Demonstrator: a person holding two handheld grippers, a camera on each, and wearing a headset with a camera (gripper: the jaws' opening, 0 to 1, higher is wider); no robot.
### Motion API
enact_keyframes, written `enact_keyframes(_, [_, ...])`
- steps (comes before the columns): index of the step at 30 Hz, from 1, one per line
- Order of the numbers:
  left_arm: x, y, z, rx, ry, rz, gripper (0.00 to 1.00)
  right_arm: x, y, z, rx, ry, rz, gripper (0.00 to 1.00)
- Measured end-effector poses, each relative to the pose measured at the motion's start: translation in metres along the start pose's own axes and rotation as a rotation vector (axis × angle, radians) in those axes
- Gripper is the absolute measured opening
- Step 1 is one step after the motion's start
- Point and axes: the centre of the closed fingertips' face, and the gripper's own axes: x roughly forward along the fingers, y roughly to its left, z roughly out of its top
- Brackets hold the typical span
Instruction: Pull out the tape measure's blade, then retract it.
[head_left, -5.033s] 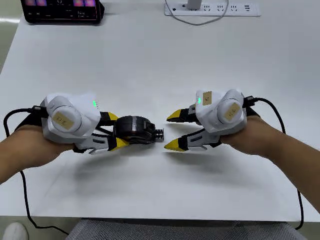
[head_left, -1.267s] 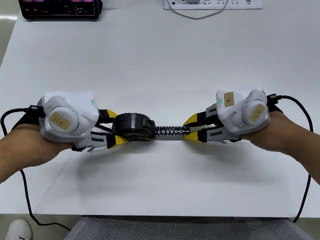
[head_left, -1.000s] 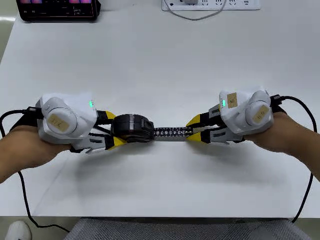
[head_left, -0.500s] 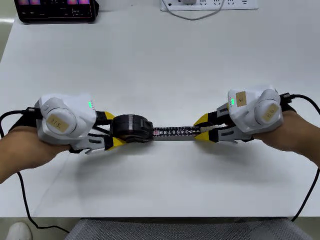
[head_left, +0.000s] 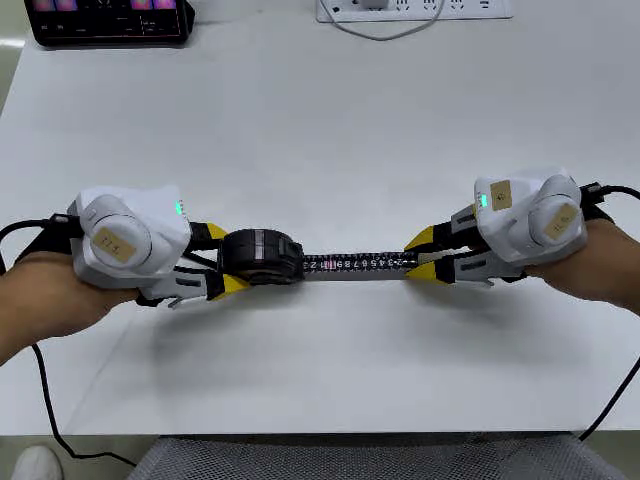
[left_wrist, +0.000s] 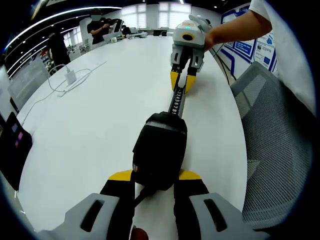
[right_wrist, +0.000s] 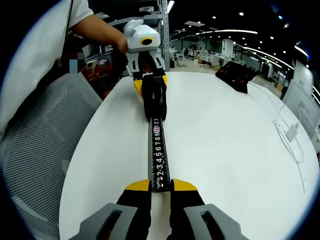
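A black tape measure case (head_left: 263, 256) lies on the white table, held between the yellow-tipped jaws of my left gripper (head_left: 224, 260), which is shut on it. In the left gripper view the case (left_wrist: 160, 150) sits right in front of my left gripper (left_wrist: 156, 176). A dark numbered blade (head_left: 358, 264) runs from the case to the right, just above the table. My right gripper (head_left: 422, 256) is shut on the blade's end. The right gripper view shows the blade (right_wrist: 158, 155) stretching from my right gripper (right_wrist: 160, 186) to the case (right_wrist: 154, 96).
A white power strip (head_left: 412, 9) with a cable lies at the table's far edge. A dark device (head_left: 108, 20) with a lit screen sits at the far left corner. A grey mesh chair (head_left: 330, 458) stands under the near table edge.
My right gripper has moved to the right with the blade's end, and more blade shows between it and the case. Five seconds ago it stood open near the hook. The left gripper and case stayed put.
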Motion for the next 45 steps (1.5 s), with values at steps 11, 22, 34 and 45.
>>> enact_keyframes(11, [0.0, 0.0, 0.0, 0.004, 0.004, 0.0, 0.24, -0.009, -0.001, -0.011, 0.016, 0.018, -0.005, 0.1])
enact_keyframes(22, [0.0, 0.0, 0.0, 0.004, 0.005, -0.001, 0.24, -0.02, 0.0, -0.023, 0.043, 0.031, -0.016, 0.1])
enact_keyframes(34, [0.0, -0.001, 0.0, 0.009, 0.011, -0.002, 0.24, -0.026, 0.001, -0.033, 0.054, 0.05, -0.01, 0.1])
enact_keyframes(45, [0.0, -0.001, 0.0, 0.008, 0.01, -0.001, 0.25, -0.037, 0.0, -0.044, 0.062, 0.068, -0.017, 0.09])
